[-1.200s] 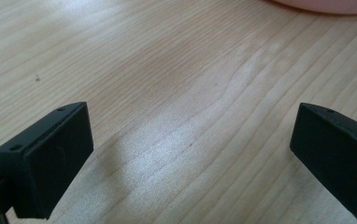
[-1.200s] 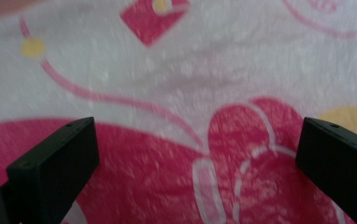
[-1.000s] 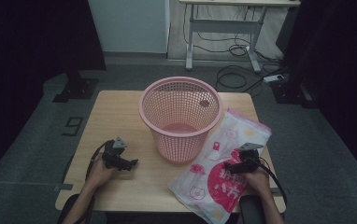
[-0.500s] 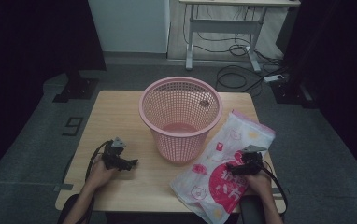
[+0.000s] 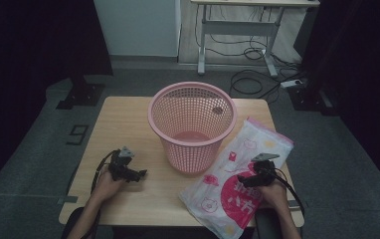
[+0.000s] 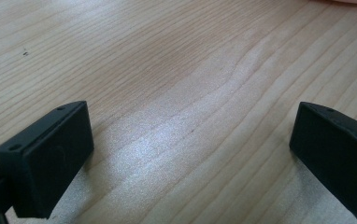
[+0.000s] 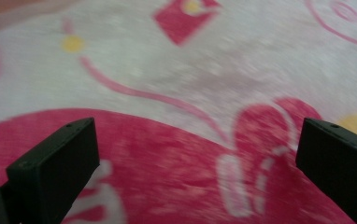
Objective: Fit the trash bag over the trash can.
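Hovering over the pink-and-white printed bag [image 5: 237,181], flat on the table [image 5: 123,119] right of the pink basket [image 5: 192,124], right gripper [image 7: 197,154] jaws wide. Best lowered onto a loose edge, pinching one layer. Left gripper [image 6: 190,154] equally wide above bare wood.
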Tool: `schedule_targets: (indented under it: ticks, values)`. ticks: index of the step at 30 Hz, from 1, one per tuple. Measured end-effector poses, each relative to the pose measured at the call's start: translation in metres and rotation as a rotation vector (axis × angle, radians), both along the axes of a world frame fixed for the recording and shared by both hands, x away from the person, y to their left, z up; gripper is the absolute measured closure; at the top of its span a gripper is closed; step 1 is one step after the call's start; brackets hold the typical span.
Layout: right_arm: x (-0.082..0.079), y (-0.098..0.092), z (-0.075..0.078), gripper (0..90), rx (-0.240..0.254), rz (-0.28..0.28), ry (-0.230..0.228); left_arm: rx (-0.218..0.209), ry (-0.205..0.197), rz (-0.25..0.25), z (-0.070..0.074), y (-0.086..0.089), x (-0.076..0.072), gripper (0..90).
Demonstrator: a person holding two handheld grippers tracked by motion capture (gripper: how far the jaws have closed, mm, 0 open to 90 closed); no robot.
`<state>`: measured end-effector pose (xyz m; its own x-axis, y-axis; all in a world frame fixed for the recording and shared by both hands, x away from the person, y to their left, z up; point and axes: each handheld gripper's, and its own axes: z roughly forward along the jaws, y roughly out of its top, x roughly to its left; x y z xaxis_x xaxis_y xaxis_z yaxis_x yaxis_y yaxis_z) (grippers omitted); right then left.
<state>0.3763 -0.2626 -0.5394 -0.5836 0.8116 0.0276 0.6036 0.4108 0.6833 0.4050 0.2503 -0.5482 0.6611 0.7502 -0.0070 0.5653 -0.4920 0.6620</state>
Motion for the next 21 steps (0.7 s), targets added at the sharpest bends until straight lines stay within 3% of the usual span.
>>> schedule_targets:
  ticks: [5, 12, 18, 19, 21]
  values:
    - [-0.012, 0.028, 0.010, 2.1, -0.016, 0.102, 0.038, 0.002, 0.000, 0.003, 0.000, 0.000, 0.000, 0.0]
    - [-0.028, 0.068, 0.013, 5.3, -0.044, 0.230, 0.096, 0.001, 0.001, 0.005, 0.000, -0.001, 0.000, 0.0]
    - [-0.030, 0.079, 0.005, 10.7, -0.133, 0.257, 0.144, 0.001, 0.000, 0.005, 0.000, -0.001, 0.000, 0.0]
    - [-0.031, 0.079, 0.003, 10.2, -0.156, 0.265, 0.120, 0.001, 0.000, 0.005, 0.000, -0.001, 0.000, 0.0]
    - [-0.032, 0.079, 0.004, 10.5, -0.152, 0.260, 0.133, 0.001, 0.000, 0.005, 0.000, -0.001, 0.000, 0.0]
